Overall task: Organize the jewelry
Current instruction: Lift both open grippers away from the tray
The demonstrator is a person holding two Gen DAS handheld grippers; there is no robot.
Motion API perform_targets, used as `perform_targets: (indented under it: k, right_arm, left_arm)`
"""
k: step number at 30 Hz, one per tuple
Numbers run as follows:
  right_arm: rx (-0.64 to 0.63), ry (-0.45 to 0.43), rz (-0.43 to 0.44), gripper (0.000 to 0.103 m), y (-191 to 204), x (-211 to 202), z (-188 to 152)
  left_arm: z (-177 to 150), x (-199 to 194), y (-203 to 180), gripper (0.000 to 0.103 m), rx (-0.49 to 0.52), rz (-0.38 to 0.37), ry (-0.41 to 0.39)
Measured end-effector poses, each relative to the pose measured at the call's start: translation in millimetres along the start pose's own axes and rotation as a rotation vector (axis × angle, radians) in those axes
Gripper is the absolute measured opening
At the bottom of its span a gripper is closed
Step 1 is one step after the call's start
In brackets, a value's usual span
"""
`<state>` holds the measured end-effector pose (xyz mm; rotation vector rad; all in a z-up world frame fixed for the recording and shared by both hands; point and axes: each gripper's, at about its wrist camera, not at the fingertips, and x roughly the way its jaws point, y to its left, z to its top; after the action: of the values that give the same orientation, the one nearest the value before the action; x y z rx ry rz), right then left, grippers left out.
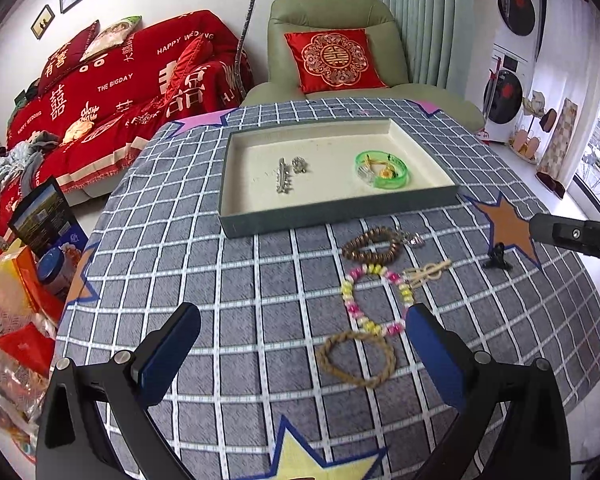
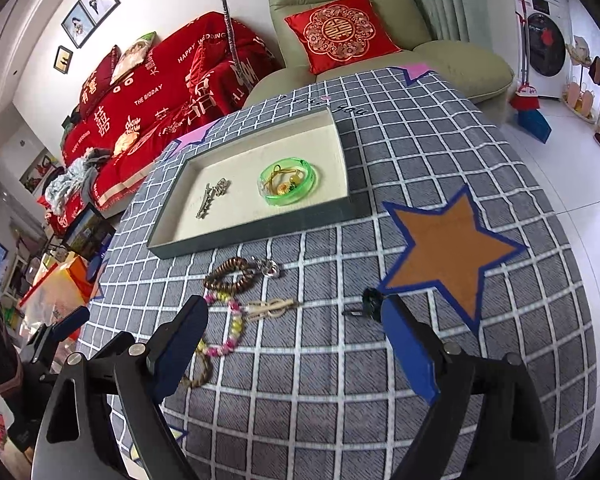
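Observation:
A grey tray (image 1: 332, 218) with a cream lining holds a green bangle (image 1: 382, 170) and a silver hair clip (image 1: 283, 176). On the checked cloth in front of it lie a brown bead bracelet (image 1: 372, 244), a pink-and-yellow bead bracelet (image 1: 374, 300), a cream clip (image 1: 426, 272), a braided rope bracelet (image 1: 356, 358) and a small black clip (image 2: 366, 304). My left gripper (image 1: 302, 316) hangs open above the cloth, with the rope bracelet just inside its right finger. My right gripper (image 2: 294, 312) is open too, its right finger beside the black clip and its left finger partly hiding the rope bracelet (image 2: 200, 376).
The round table's edge curves away on both sides. A green armchair (image 1: 332, 52) with a red cushion stands behind it, a red-covered sofa (image 1: 120, 88) at the back left. Bags and boxes (image 1: 24, 304) crowd the floor to the left.

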<state>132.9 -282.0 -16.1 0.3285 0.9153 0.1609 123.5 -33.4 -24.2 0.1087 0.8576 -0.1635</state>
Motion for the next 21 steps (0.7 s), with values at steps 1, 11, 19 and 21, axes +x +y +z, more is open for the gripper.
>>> perform_targets:
  k: [1,11,19,21]
  right_arm:
    - [0.004,0.0,0.001,0.09,-2.2,-1.5,-1.8]
    - [0.009,-0.017,-0.016,0.103,-14.7,-14.2,-15.3]
    - [-0.054,0.026,-0.091,0.103,-21.8,-17.5,-19.4]
    - [-0.077,0.035,-0.121,0.103,-23.6,-15.3,-22.8]
  left_arm:
    - [-2.3,-0.4,-0.8,0.103,0.001,0.001,0.004]
    - [-17.5,-5.0,-5.6,0.103,0.005,0.007,0.026]
    - [-29.4,4.6,0.7,0.103,-0.008,0.025,0.066]
    - [-33.0,8.7,4.9,0.103,-0.02,0.03,0.078]
